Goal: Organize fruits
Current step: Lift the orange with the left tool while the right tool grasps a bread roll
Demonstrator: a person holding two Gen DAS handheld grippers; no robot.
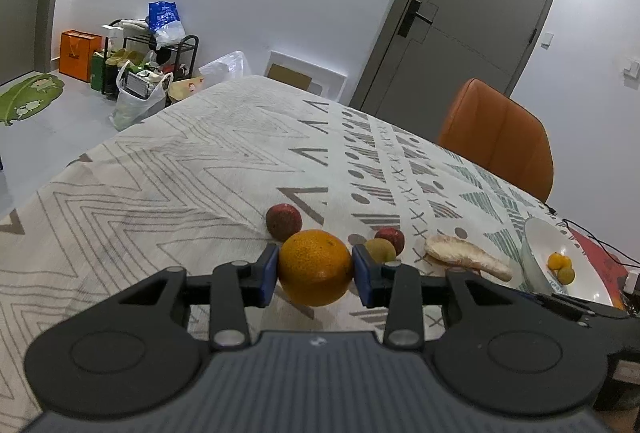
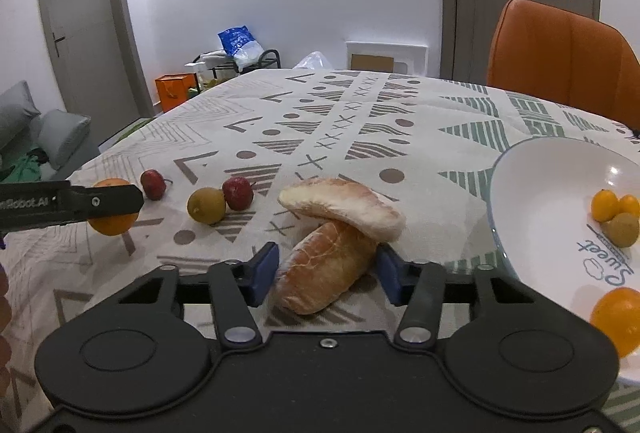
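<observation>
Orange fruit, large and round: clamped between the blue pads of the left gripper at lower centre of the left wrist view, lifted clear of the patterned cloth on the surface. In the right wrist view the same fruit shows at middle left, behind the left gripper's black body.

Red fruits, two: one just above the orange, the other to its right, touching a yellow-green fruit.

Bread, two pieces: a pale flat loaf rests across the top of a browner roll at centre of the right wrist view.

Right gripper: its fingers stand either side of the roll, at middling width. The left pad shows a narrow gap to the crust; contact at the right pad cannot be told.

White bowl: right edge of the right wrist view, lettered "Sweet" inside. It holds two small orange fruits, a yellow-green one and a larger orange one at lower right.

Orange chair: upper right, behind the surface.
</observation>
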